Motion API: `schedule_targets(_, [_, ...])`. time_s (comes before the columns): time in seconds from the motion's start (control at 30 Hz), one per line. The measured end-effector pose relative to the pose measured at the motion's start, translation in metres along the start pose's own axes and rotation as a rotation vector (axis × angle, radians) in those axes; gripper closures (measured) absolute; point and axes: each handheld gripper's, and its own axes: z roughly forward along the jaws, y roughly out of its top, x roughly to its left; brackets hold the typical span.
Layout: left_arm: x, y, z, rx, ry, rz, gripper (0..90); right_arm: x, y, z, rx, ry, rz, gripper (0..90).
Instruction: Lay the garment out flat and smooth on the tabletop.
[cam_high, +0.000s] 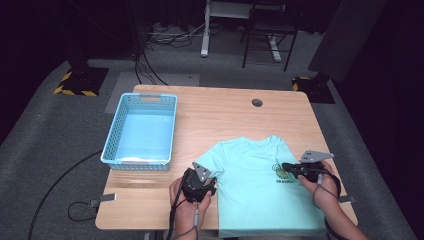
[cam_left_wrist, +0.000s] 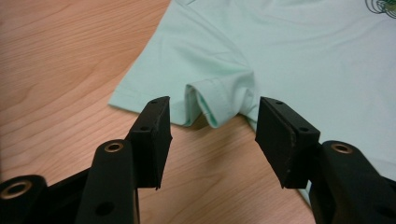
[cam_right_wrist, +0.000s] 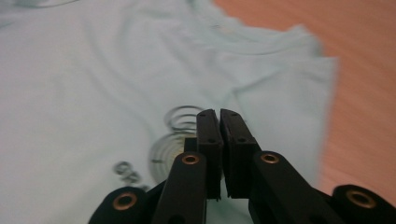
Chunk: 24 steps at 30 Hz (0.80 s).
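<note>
A mint-green T-shirt (cam_high: 255, 192) lies flat on the wooden table (cam_high: 220, 115), chest print up, its hem at the near edge. My left gripper (cam_high: 210, 185) rests at the shirt's left sleeve. In the left gripper view it (cam_left_wrist: 215, 102) is open, and the rumpled sleeve hem (cam_left_wrist: 212, 105) lies between the two pads without touching them. My right gripper (cam_high: 285, 166) hovers over the right chest. In the right gripper view it (cam_right_wrist: 218, 112) is shut just above the spiral print (cam_right_wrist: 175, 119), and I see no cloth between the pads.
A light blue plastic basket (cam_high: 112, 145) stands at the table's left side, with nothing in it. A round cable hole (cam_high: 257, 102) sits near the far edge. Chair and desk legs stand on the grey floor beyond the table.
</note>
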Motion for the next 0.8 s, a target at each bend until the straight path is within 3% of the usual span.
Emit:
schedule_targets(0.07, [-0.005,0.002,0.002,0.002,-0.016,0.005,45.5,-0.03,-0.006,-0.028,-0.039,-0.121,0.078,83.1])
schedule_targets(0.13, [-0.01,0.004,0.002,0.002,-0.034,0.012,45.5,-0.062,-0.019,-0.063,-0.035,-0.389,0.16,55.5])
schedule_targets(0.17, [-0.013,0.005,0.002,-0.001,-0.042,0.018,45.5,-0.07,-0.024,-0.076,-0.051,-0.483,0.19,44.8])
schedule_targets(0.2, [-0.016,0.006,0.002,-0.001,-0.051,0.025,45.3,-0.071,-0.027,-0.085,-0.075,-0.496,0.206,44.1])
schedule_targets(0.27, [-0.021,0.009,0.003,-0.001,-0.062,0.038,44.9,-0.062,-0.025,-0.09,-0.124,-0.403,0.199,45.1])
schedule_targets(0.4, [-0.03,0.015,0.009,0.007,-0.08,0.058,44.7,-0.034,-0.02,-0.085,-0.139,-0.286,0.117,45.1])
schedule_targets(0.57, [-0.046,0.016,0.02,0.035,-0.127,0.091,43.9,-0.021,-0.022,-0.072,-0.08,-0.177,0.066,43.6])
schedule_targets(0.7, [-0.059,0.016,0.032,0.063,-0.168,0.125,42.9,-0.008,-0.033,-0.049,0.0,-0.013,0.023,40.7])
schedule_targets(0.8, [-0.064,0.015,0.041,0.088,-0.182,0.141,42.6,-0.001,-0.04,-0.036,0.019,0.04,0.017,36.5])
